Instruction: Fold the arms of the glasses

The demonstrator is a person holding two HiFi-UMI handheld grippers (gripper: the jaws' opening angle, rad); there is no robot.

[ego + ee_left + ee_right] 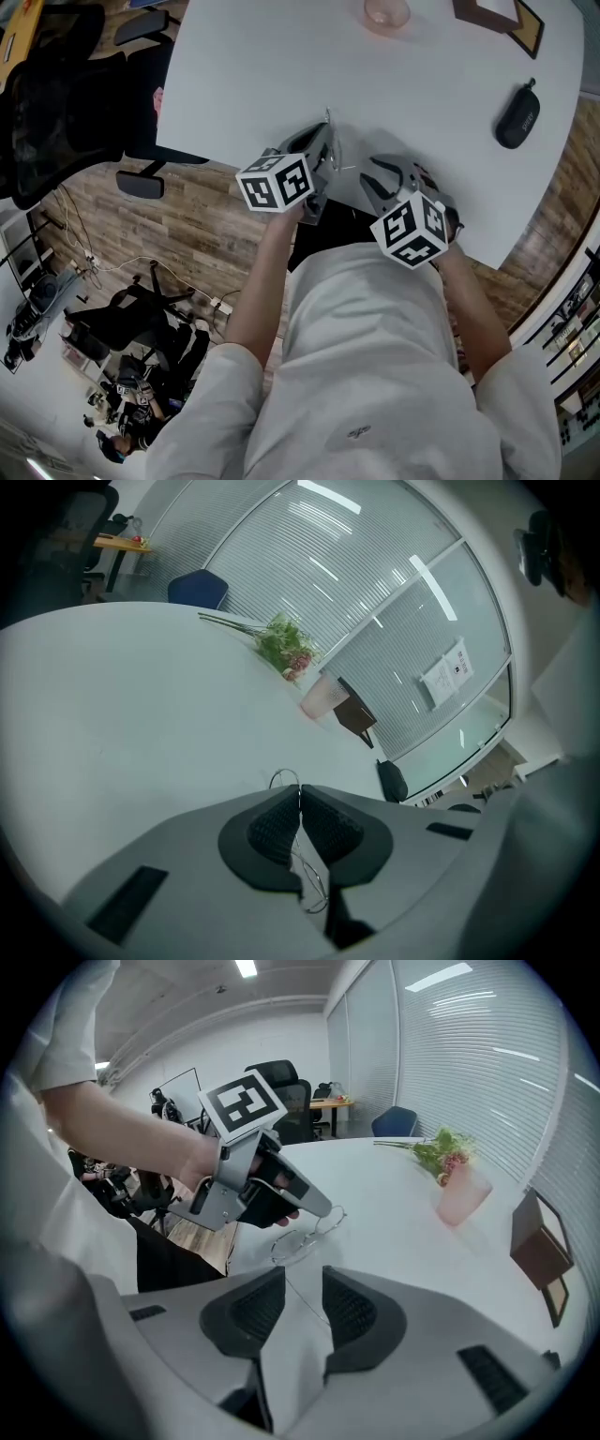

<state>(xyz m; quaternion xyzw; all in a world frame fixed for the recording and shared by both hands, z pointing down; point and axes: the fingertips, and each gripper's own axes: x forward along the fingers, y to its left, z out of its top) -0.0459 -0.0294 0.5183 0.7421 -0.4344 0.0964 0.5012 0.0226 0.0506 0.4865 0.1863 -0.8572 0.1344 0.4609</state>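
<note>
Two gripper views clarify: left fingers pinch glasses, right fingers spread apart.

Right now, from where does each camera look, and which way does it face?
Head view: on the person's head, facing steeply down at the table; shows both forearms, the shirt, the left hand-held gripper and right hand-held gripper.
Left gripper view: rides the left hand-held gripper, facing across the table to a pink vase; jaws shut on the glasses.
Right gripper view: rides the right hand-held gripper, facing the left one; jaws open around a glasses arm; the left hand shows.
Shared: both gripper views show the glasses and pink vase.
</note>
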